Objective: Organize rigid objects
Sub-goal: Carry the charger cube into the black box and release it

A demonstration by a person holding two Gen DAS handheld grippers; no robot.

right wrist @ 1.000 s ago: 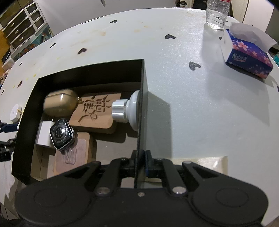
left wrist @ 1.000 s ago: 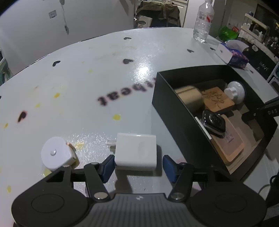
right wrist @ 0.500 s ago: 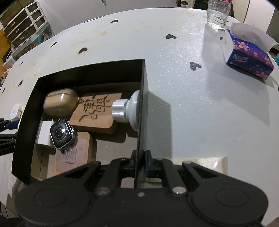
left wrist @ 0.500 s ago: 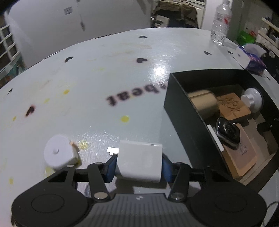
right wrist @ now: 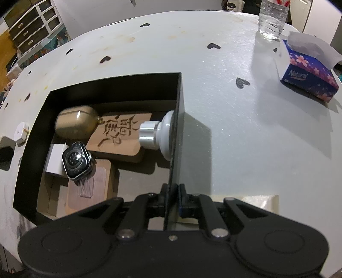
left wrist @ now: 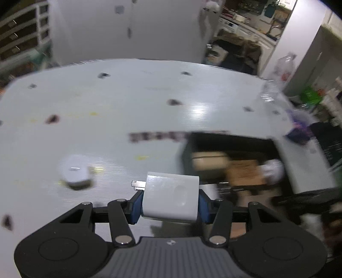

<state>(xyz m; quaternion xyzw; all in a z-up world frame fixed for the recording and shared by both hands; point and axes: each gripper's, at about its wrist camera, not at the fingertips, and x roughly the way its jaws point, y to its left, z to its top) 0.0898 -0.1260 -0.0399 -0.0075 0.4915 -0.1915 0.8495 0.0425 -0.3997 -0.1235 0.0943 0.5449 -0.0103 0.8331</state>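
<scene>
My left gripper (left wrist: 170,204) is shut on a white plug adapter (left wrist: 171,197), its metal prongs pointing left, held above the table just left of the black box (left wrist: 226,136). My right gripper (right wrist: 173,200) is shut on the black box's near right wall (right wrist: 178,132). Inside the box lie a gold case (right wrist: 75,125), a carved wooden tag (right wrist: 120,133), a white and silver knob (right wrist: 158,134), a smartwatch (right wrist: 77,159) and a white cube (right wrist: 54,161). A round white tape measure (left wrist: 74,170) sits on the table left of the adapter; it also shows in the right wrist view (right wrist: 21,133).
A water bottle (right wrist: 272,17) and a blue tissue box (right wrist: 307,72) stand at the far right of the white table (right wrist: 235,107), which has small heart marks. Drawers (right wrist: 32,25) stand beyond the table's far left edge.
My left gripper closed on the white adapter, lifted it off the table and swung toward the box; its view is now blurred. The right gripper and the box have not moved.
</scene>
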